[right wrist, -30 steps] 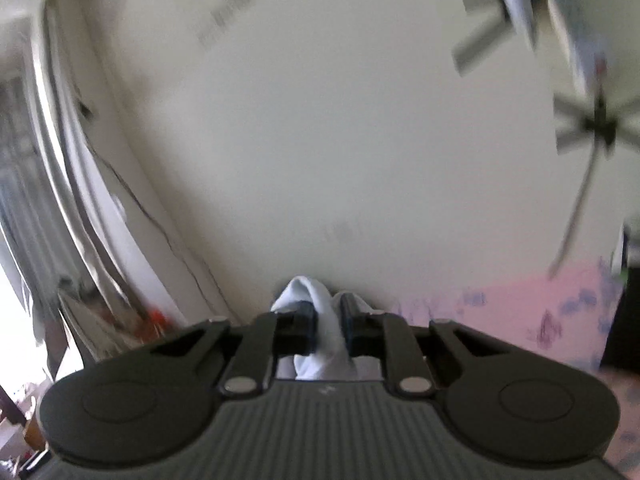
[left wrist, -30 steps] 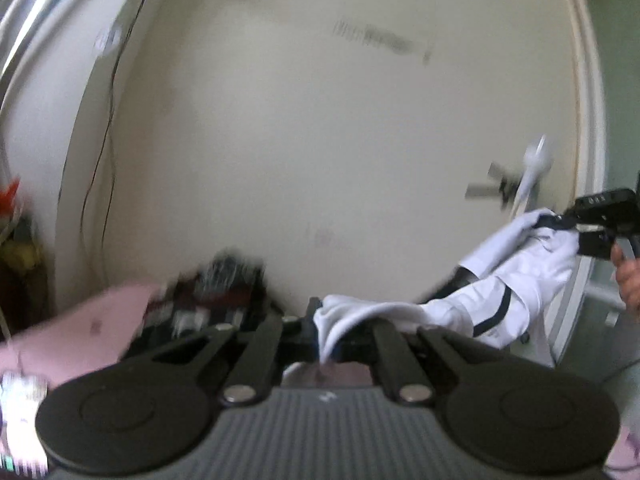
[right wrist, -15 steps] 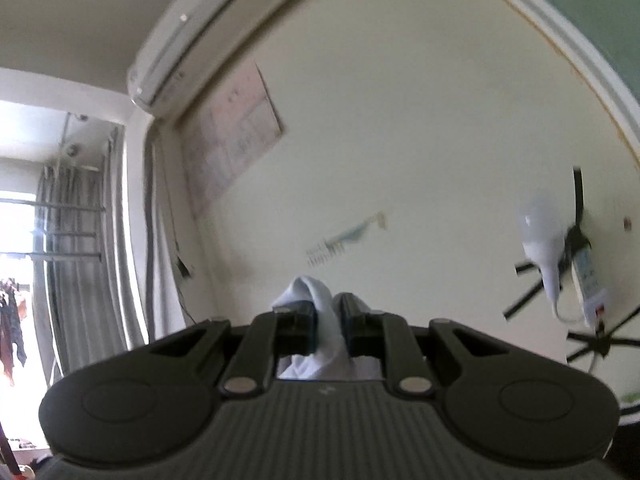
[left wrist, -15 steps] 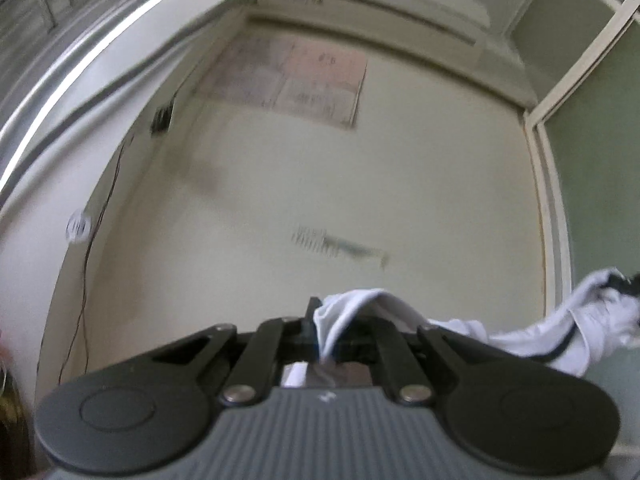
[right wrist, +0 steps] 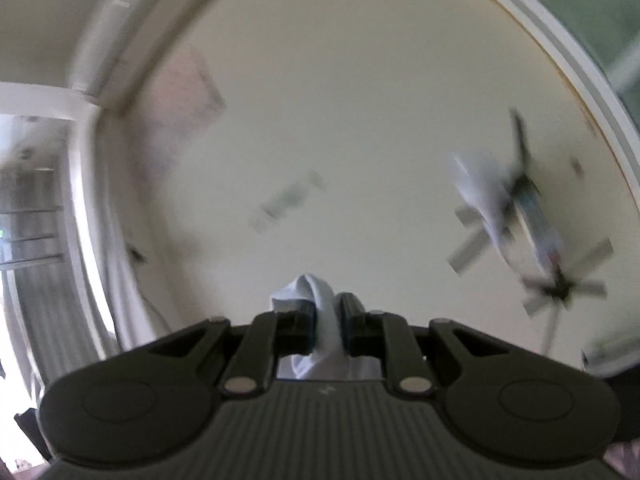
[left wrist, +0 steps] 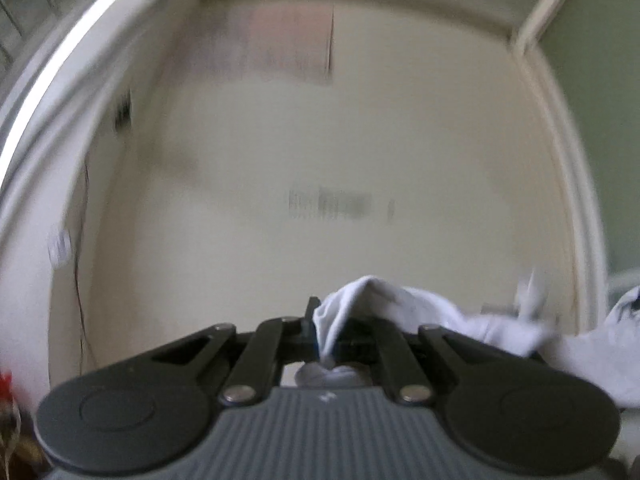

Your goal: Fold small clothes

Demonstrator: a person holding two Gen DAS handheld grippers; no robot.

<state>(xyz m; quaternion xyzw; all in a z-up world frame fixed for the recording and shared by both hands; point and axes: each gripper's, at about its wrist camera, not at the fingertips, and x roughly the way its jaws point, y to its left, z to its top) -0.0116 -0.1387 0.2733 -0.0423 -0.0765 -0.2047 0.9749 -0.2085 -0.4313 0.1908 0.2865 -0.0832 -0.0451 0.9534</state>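
Cream wall (left wrist: 360, 160) fills the field beyond both sets of fingers; both views are motion-blurred. High above the left fingers, a pale pink sheet of paper (left wrist: 288, 48) on the wall, print unreadable. A smaller smeared dark mark (left wrist: 332, 204) sits lower, directly above the fingertips. To the far right of the fingers, a white frame (left wrist: 576, 200) with a green surface beyond it. A thin dark cable (left wrist: 80, 260) hangs down the wall to the far left.

White garment (left wrist: 500, 332): one bunched end sits between the left fingers, pokes up past the tips, and the rest trails off to the right of the fingers toward the picture edge. A dark mark shows on the cloth at far right; blurred, cannot tell what it is.

Left gripper (left wrist: 326, 332): clenched on the white garment, cloth pinched between the pads.

Right gripper (right wrist: 328, 320): also clamped on the white garment (right wrist: 320, 300); a fold rises between and just above the fingertips, more cloth bunched below them. To the right of these fingers, a white bulb-like fitting (right wrist: 484, 196) with dark tape strips on the wall, heavily smeared. Far left of the fingers, a bright window with a pale curtain (right wrist: 120, 272).
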